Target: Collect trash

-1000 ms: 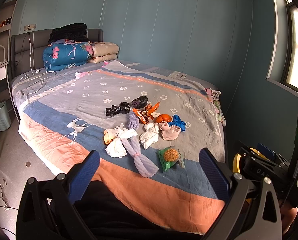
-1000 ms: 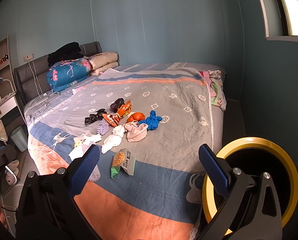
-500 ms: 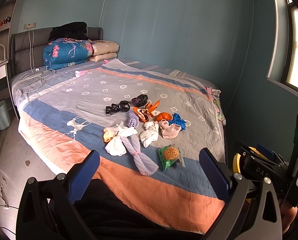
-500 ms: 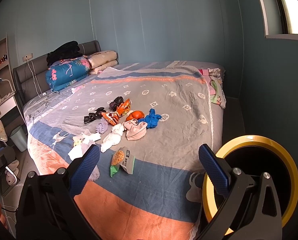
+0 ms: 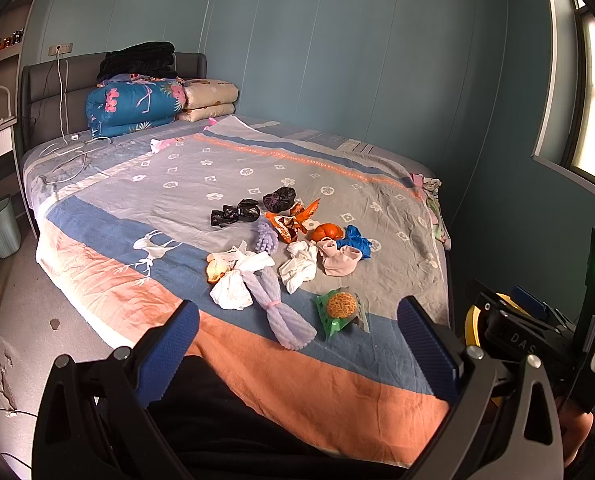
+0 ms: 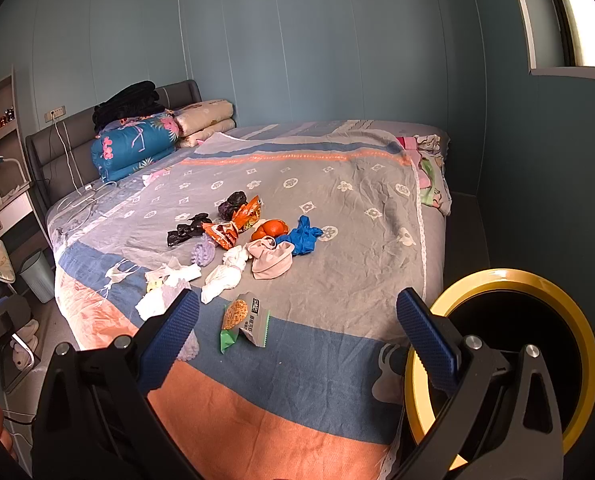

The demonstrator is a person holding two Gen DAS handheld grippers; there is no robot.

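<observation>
Room: teal-blue panelled walls (image 5: 337, 60); bright window (image 5: 593, 112) on the right; speckled grey floor (image 5: 29, 320) on the left.
Bed: wide bed with a grey, blue and orange patterned cover (image 5: 169, 184), filling most of both views; grey padded headboard (image 5: 45, 92) at the far end.
Bedding: folded blue floral quilt (image 5: 133, 106) with a black garment (image 5: 137, 60) on top, beige folded pillows (image 5: 211, 100) just beside it.
Bin: round black bin with a yellow rim (image 6: 509, 352), off the bed's near right corner; its lower part is hidden behind the right gripper's frame.
Small bin: pale green ribbed wastebasket (image 5: 2, 226) on the floor beside the bed's left side.
Trash: scattered in a loose cluster mid-bed: green snack packet with a noodle picture (image 6: 243, 322) nearest, lilac foam net sleeve (image 5: 281, 312), white crumpled tissues (image 5: 299, 266), pink cloth (image 5: 339, 262), blue glove (image 6: 303, 236), orange peel (image 6: 271, 229), orange crisp wrappers (image 6: 237, 222), black plastic bags (image 5: 235, 213).
Hard to make out: print on the wrappers.
Left gripper (image 5: 297, 340): held level, short of the bed's near edge; blue-padded fingers (image 5: 169, 344) wide apart, nothing between them.
Right gripper (image 6: 297, 336): same pose above the near corner, fingers (image 6: 427, 338) spread and bare, the snack packet just beyond them.
</observation>
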